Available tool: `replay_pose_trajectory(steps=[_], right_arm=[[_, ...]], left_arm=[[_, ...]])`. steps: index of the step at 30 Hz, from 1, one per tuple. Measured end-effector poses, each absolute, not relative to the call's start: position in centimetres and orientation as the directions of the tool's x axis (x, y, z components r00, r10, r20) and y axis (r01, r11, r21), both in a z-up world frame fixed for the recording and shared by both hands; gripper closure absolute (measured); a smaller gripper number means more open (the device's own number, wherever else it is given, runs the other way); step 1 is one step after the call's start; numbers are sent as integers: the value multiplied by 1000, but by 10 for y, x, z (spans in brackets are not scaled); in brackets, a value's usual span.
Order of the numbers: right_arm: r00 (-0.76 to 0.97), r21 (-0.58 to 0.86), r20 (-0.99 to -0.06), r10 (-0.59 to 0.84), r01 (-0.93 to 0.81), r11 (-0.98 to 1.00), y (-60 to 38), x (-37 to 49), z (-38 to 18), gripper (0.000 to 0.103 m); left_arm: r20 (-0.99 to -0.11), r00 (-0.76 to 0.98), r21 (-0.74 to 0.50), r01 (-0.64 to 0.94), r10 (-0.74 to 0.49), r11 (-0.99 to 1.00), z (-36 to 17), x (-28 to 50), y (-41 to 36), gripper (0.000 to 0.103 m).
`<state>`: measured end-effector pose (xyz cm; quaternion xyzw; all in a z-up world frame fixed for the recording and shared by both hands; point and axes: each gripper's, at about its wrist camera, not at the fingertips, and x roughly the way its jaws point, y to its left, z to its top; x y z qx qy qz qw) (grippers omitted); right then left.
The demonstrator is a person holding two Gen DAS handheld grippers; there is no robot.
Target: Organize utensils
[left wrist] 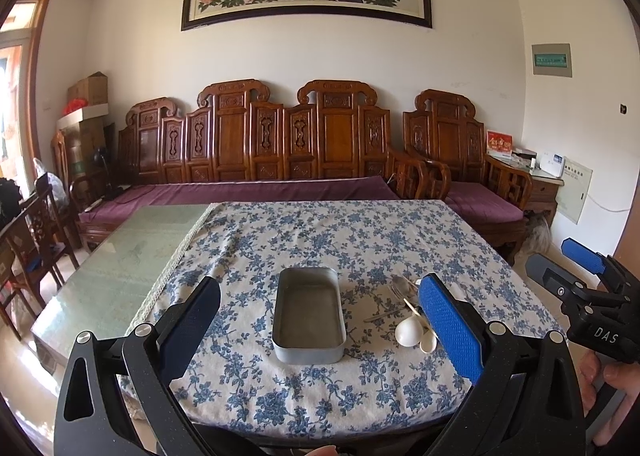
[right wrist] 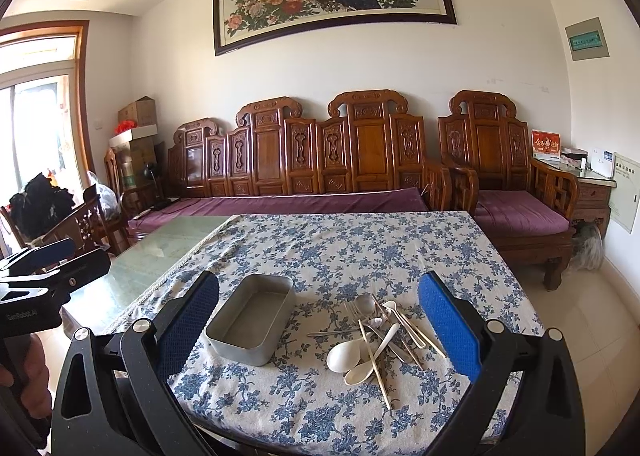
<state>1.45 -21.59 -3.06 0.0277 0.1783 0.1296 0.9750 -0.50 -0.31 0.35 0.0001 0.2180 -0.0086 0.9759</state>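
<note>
An empty rectangular metal tin (left wrist: 308, 316) (right wrist: 252, 318) stands on the blue-flowered tablecloth (left wrist: 340, 240) (right wrist: 360, 252). Right of it lies a heap of utensils (right wrist: 380, 330) (left wrist: 406, 312): two white spoons (right wrist: 344, 356), a metal fork, metal spoons and chopsticks crossing each other. My left gripper (left wrist: 320, 316) is open and empty, held above the near table edge with the tin between its fingers in view. My right gripper (right wrist: 320, 320) is open and empty, above the near edge, framing tin and heap. It also shows at the right of the left wrist view (left wrist: 576, 268).
The cloth covers the right part of a glass-topped table (left wrist: 120, 268) (right wrist: 160, 252). A carved wooden sofa with purple cushions (left wrist: 256, 191) (right wrist: 280, 203) stands behind the table, and wooden chairs (left wrist: 32, 240) stand at its left.
</note>
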Motion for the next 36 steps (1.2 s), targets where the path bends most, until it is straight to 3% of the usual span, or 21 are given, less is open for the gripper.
replay_pose_trajectory(steps=[20,36], right_arm=[[893,85,-363,266,-252,964,-219,15,-38,3],[807,113,-535,252,-227,967,-250,65,-125,31]], left_arm=[[-448,893,-12,33,-35,999,-10,1,-6,6],[-620,778,-11,115,-97,993,-90,54,-19,6]])
